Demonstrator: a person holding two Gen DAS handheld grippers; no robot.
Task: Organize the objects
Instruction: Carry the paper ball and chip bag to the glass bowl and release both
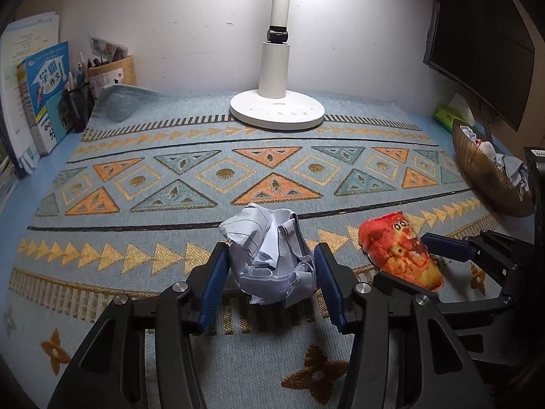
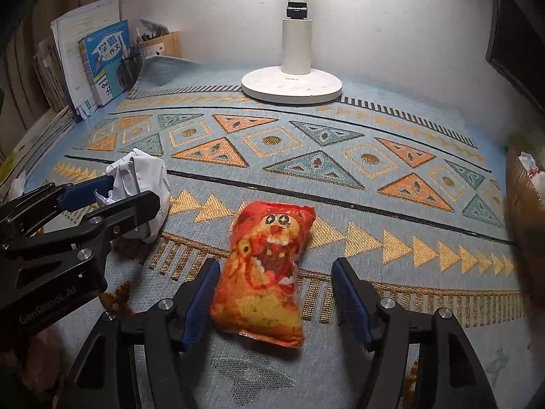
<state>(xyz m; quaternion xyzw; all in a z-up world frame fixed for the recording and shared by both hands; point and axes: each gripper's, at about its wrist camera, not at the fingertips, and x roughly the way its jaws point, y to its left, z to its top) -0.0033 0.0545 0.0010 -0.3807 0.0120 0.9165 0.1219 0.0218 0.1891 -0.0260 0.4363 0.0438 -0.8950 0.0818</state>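
A crumpled ball of white lined paper (image 1: 272, 255) sits on the patterned mat (image 1: 204, 170), and my left gripper (image 1: 271, 252) is shut on it, a blue pad against each side. The right wrist view shows that same ball (image 2: 143, 177) and left gripper (image 2: 126, 191) at the left. A red and yellow snack bag (image 2: 265, 266) lies flat on the mat between the fingers of my right gripper (image 2: 276, 266), which is open, with a clear gap on the bag's right side. The bag (image 1: 398, 252) also lies to the right of the paper in the left wrist view.
A white desk lamp's base (image 1: 276, 110) stands at the back centre. Books (image 1: 44, 95) and a mesh pen holder (image 1: 80, 105) line the left edge. A woven basket (image 1: 483, 173) holding crumpled scraps stands at the right, below a dark monitor (image 1: 477, 51).
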